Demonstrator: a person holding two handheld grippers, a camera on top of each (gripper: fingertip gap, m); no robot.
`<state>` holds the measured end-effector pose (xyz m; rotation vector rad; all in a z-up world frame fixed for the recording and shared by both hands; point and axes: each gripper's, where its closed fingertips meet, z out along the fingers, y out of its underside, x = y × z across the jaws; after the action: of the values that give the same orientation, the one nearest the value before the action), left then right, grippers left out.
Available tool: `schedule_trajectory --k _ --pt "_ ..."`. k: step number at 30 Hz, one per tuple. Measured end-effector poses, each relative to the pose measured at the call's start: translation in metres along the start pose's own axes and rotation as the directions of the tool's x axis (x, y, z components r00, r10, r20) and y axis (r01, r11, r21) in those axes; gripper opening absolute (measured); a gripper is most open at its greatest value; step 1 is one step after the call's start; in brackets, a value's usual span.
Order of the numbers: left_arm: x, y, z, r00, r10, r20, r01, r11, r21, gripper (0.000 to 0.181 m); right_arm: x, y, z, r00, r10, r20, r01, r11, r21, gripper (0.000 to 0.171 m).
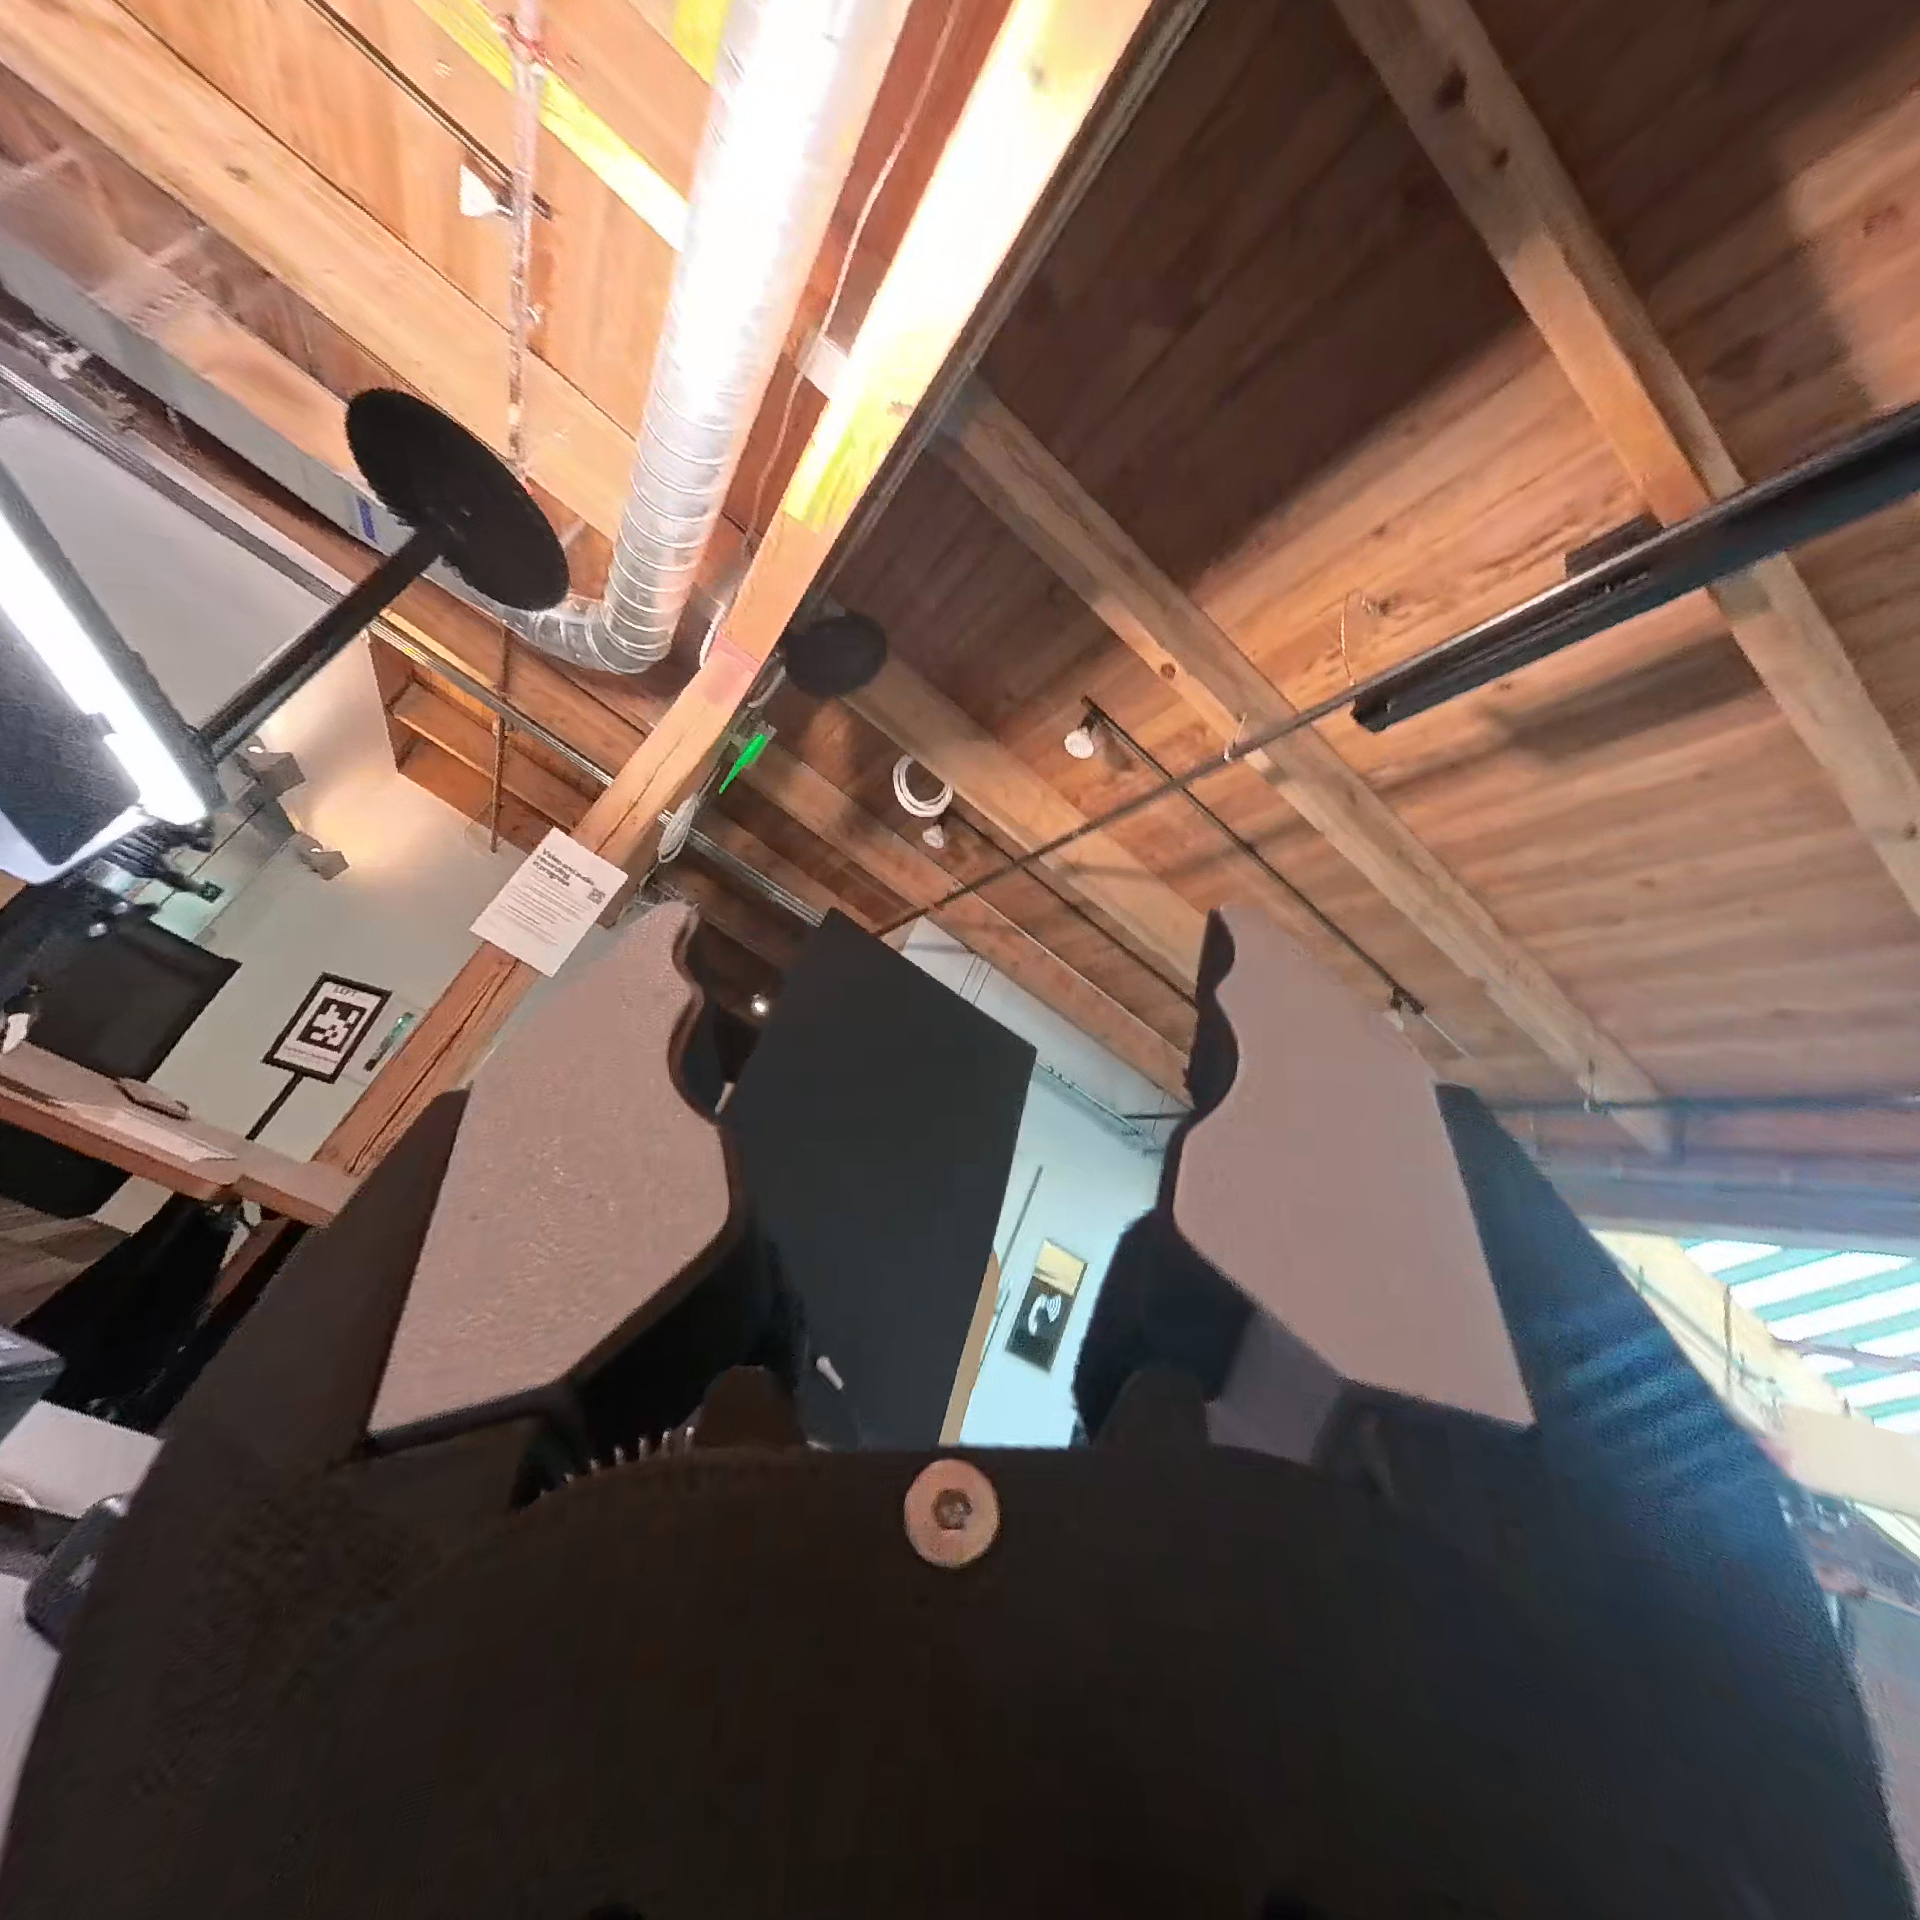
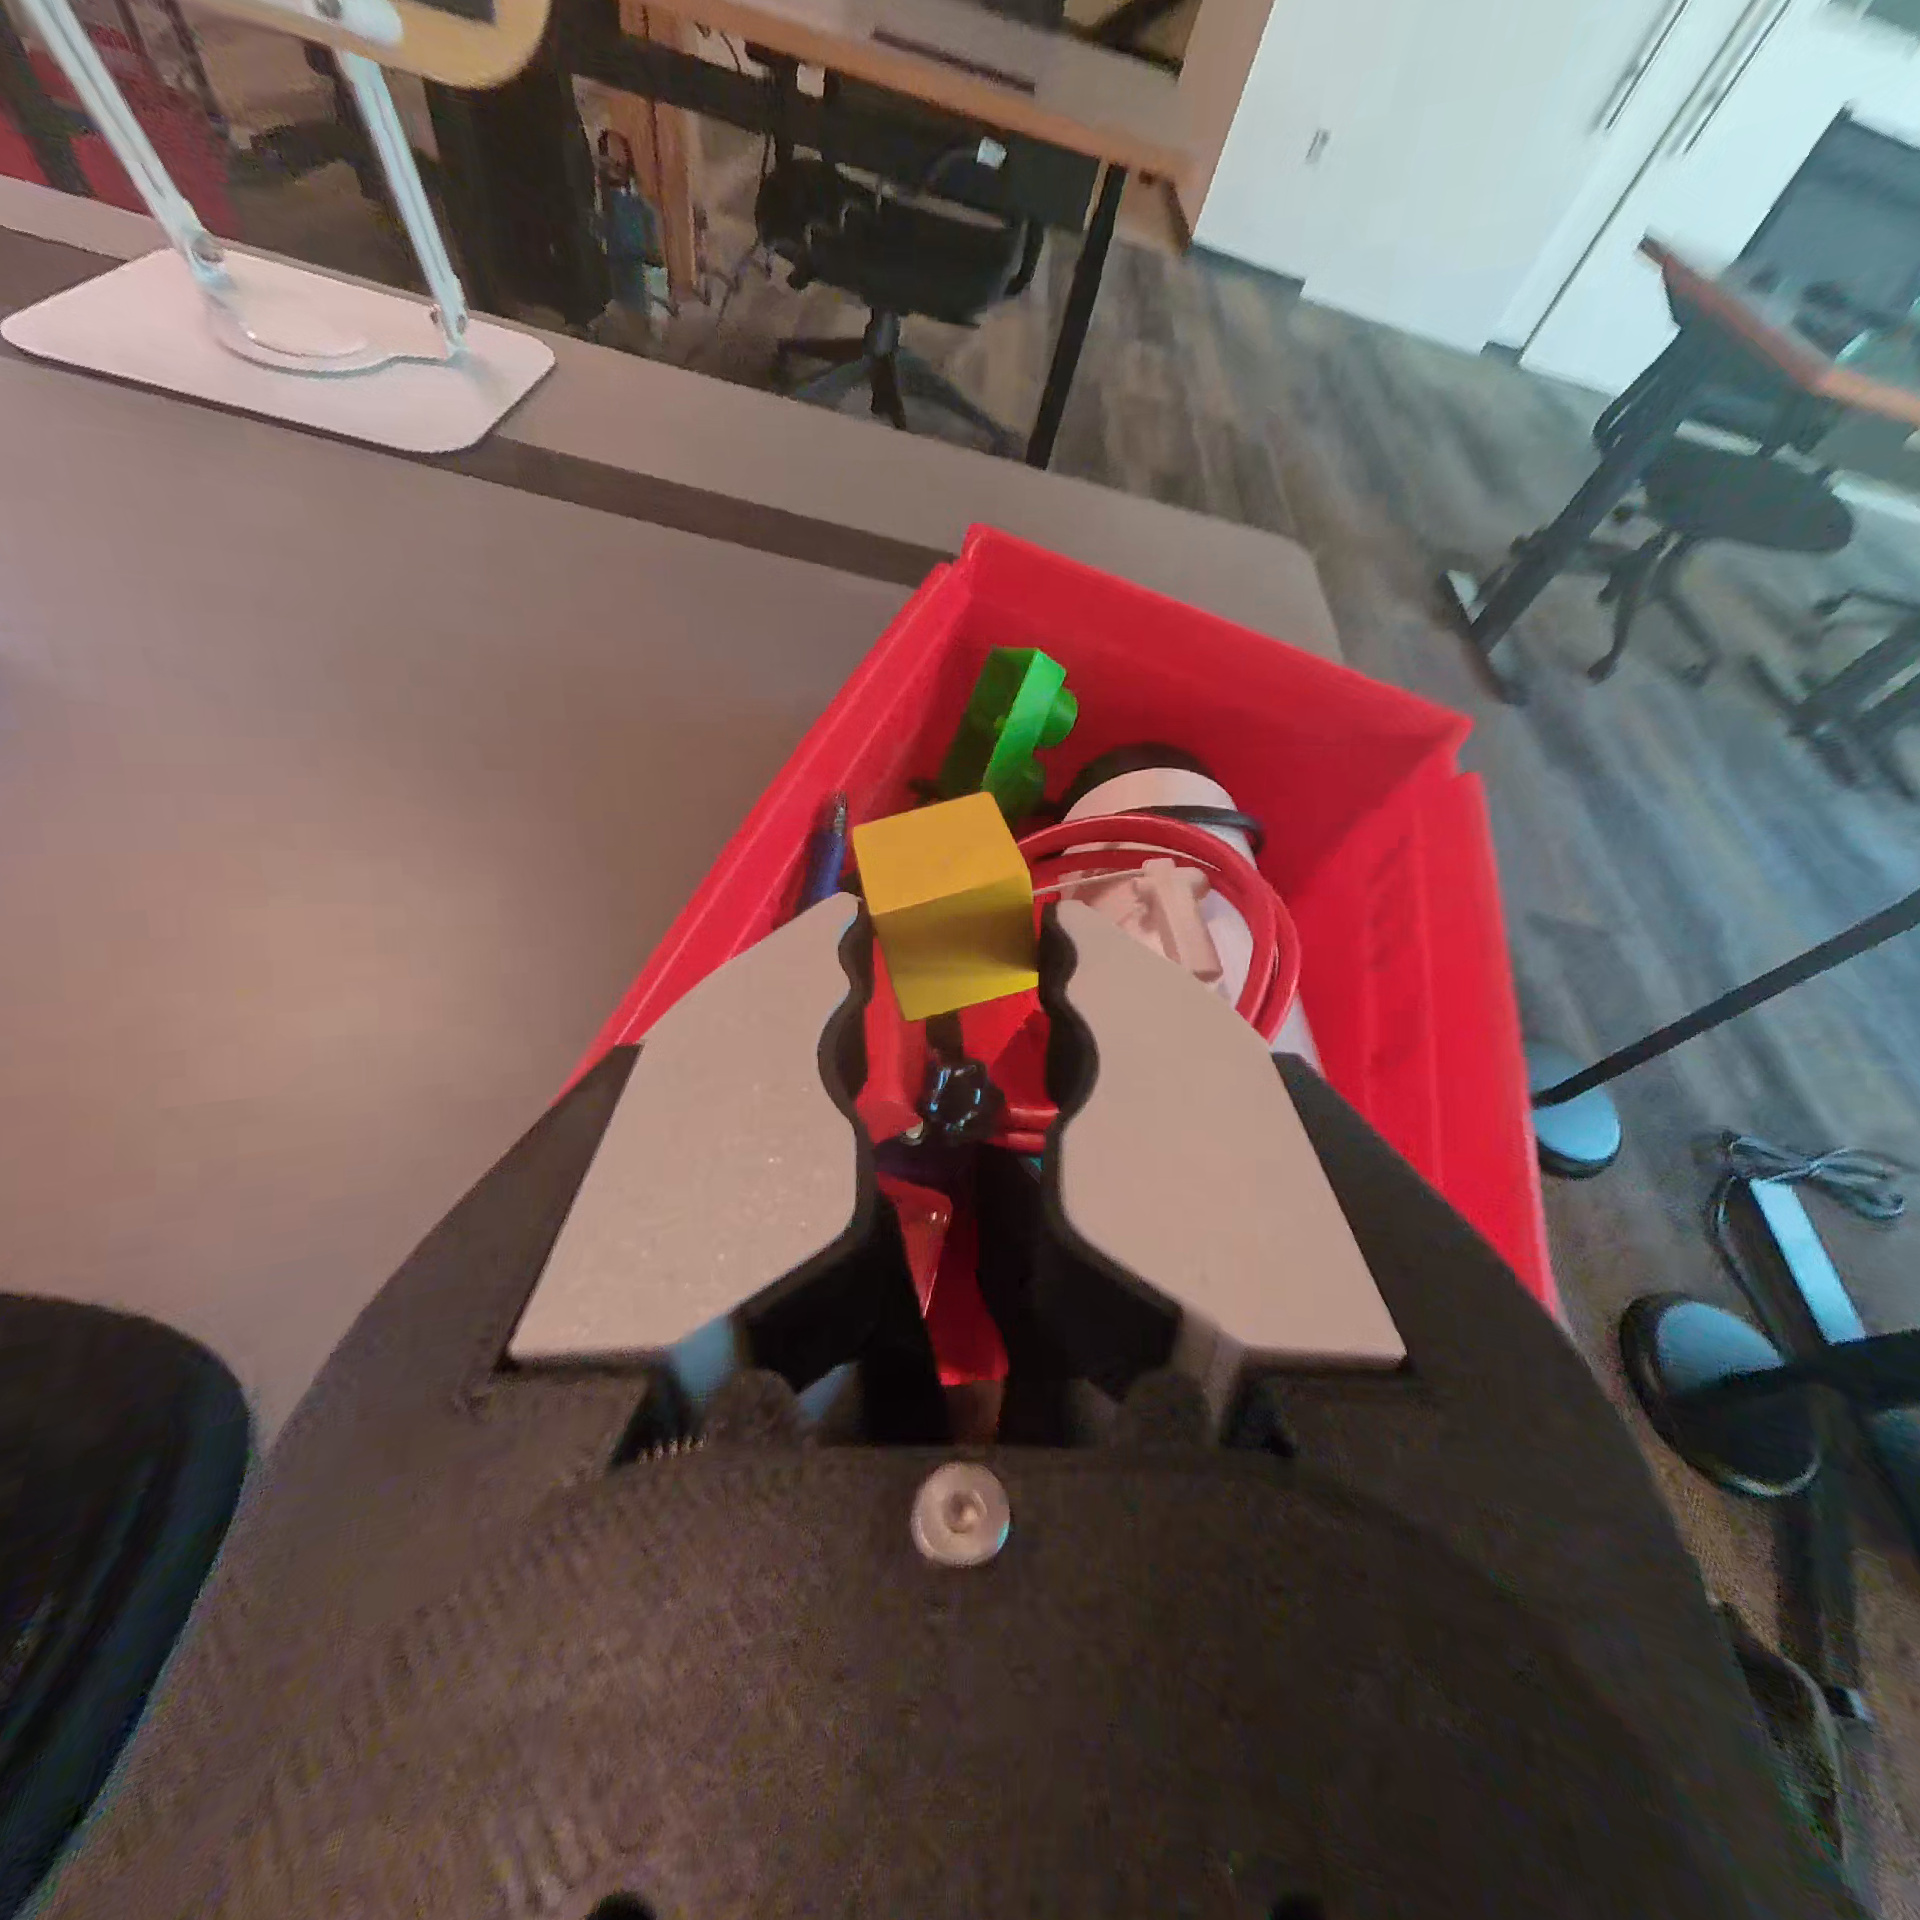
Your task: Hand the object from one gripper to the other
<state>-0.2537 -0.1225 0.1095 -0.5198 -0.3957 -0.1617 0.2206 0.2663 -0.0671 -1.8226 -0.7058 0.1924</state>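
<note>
the yellow block [image 2: 951, 904] sits pinched at the very tips of the right gripper [image 2: 948, 920], its fingers narrow around it, hanging above the red bin [image 2: 1382, 831] on the tabletop [image 2: 312, 727]. the left gripper [image 1: 951, 925] points up at the ceiling, fingers wide and empty, so it must swing down toward the block.

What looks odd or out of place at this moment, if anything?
The left claw points up at the wooden ceiling, open and empty, far from any handover pose. The right claw grips a yellow block over a cluttered red bin. Nothing looks spilled or damaged.
</note>
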Motion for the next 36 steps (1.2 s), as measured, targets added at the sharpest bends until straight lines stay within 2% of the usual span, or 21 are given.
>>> schedule_trajectory --k 2,5,10,15,18,23,27,29,31,32,34,36 --pt "-0.003 -0.003 -0.001 1.000 0.009 0.009 -0.009 1.000 0.012 0.088 0.004 -0.001 0.019 1.000 0.021 0.001 -0.021 0.999 -0.041 0.030" --pt "-0.004 -0.004 0.000 1.000 0.023 0.006 -0.023 1.000 0.012 0.088 0.015 0.003 0.057 1.000 0.004 -0.009 -0.006 0.983 -0.183 0.031" --pt "0.000 0.002 0.002 0.998 0.057 -0.033 -0.058 0.998 -0.024 0.088 0.029 0.021 0.116 0.999 -0.037 -0.009 0.030 0.918 -0.396 0.030" --pt "0.003 0.005 0.003 0.993 0.094 -0.065 -0.097 0.994 -0.047 0.087 0.035 0.032 0.134 0.995 -0.092 -0.048 0.058 0.875 -0.481 0.033" --pt "0.010 0.018 0.005 0.981 0.132 -0.140 -0.150 0.980 -0.128 0.085 0.030 0.017 0.127 0.998 -0.043 -0.043 0.022 0.914 -0.405 0.042" --pt "0.015 0.055 0.000 0.954 0.134 -0.267 -0.227 0.906 -0.357 0.085 0.018 -0.019 0.099 0.997 0.080 -0.004 -0.078 0.971 -0.227 0.073" --pt "0.018 0.081 -0.015 0.926 0.107 -0.362 -0.295 0.802 -0.519 0.071 -0.018 -0.059 0.049 0.961 0.219 0.169 -0.225 0.974 0.019 0.084" --pt "0.020 0.100 -0.032 0.923 0.006 -0.386 -0.286 0.682 -0.673 0.061 -0.036 -0.070 0.021 0.938 0.236 0.254 -0.268 0.958 0.101 0.084" --pt "0.018 0.120 -0.058 0.918 -0.090 -0.385 -0.305 0.457 -0.836 0.062 -0.052 -0.074 -0.003 0.925 0.209 0.316 -0.263 0.955 0.137 0.083" --pt "0.016 0.129 -0.071 0.911 -0.104 -0.398 -0.342 0.348 -0.873 0.065 -0.058 -0.074 -0.013 0.922 0.186 0.340 -0.246 0.958 0.145 0.082" --pt "0.002 0.146 -0.097 0.870 -0.057 -0.490 -0.484 0.098 -0.870 0.077 -0.070 -0.070 -0.028 0.917 0.139 0.374 -0.204 0.969 0.139 0.081" --pt "-0.018 0.159 -0.125 0.788 -0.057 -0.614 -0.608 -0.230 -0.760 0.083 -0.082 -0.062 -0.038 0.906 0.093 0.413 -0.155 0.981 0.118 0.079"
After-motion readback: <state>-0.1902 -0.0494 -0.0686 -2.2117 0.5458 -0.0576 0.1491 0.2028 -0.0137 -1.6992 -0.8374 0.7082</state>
